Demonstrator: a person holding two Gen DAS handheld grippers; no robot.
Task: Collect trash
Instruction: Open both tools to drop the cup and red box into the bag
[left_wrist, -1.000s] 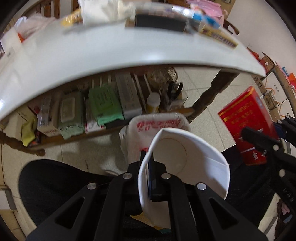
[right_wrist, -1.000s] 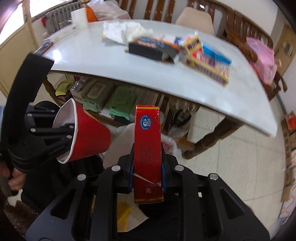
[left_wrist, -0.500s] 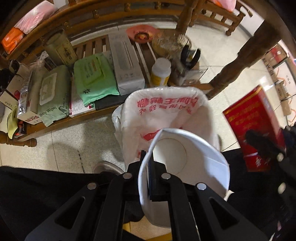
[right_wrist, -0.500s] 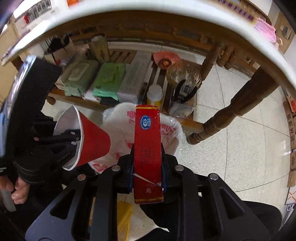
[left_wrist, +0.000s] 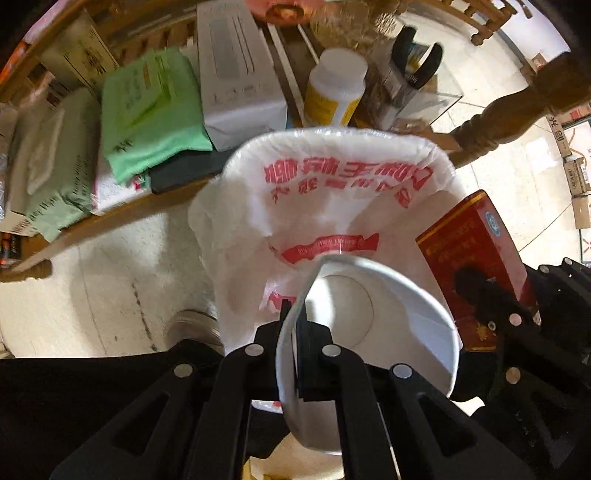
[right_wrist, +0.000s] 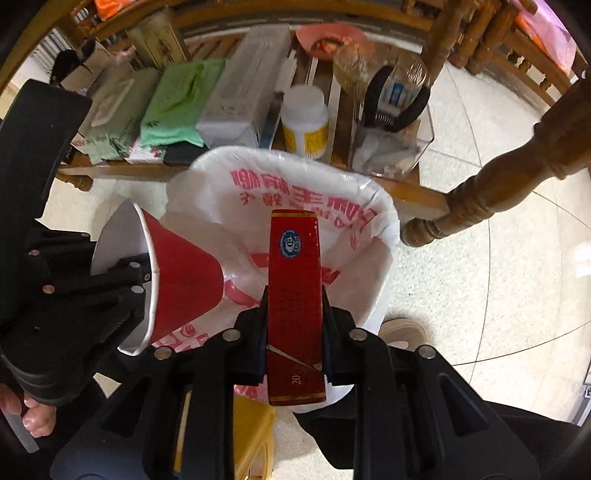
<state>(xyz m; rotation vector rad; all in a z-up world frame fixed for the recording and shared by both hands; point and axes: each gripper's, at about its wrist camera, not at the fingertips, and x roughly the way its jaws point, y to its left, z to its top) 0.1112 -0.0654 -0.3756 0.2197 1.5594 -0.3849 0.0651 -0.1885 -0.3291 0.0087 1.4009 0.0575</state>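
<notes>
Hovering over lined trash bin (right_wrist: 384, 221) | left gripper (left_wrist: 295, 332) pinches red paper cup (right_wrist: 181, 280) rim | right gripper (right_wrist: 295, 314) clamps red carton (right_wrist: 294, 295) | neither dropped yet

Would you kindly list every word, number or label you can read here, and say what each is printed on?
"20": near the bottom of the red box.
Blue round emblem on the red box: lettering too small to read.
Red characters on the white trash bag: seen mirrored through the plastic, not legible.
Yellow label on the white bottle: blurred.
Shelf packets: print too blurred.
</notes>
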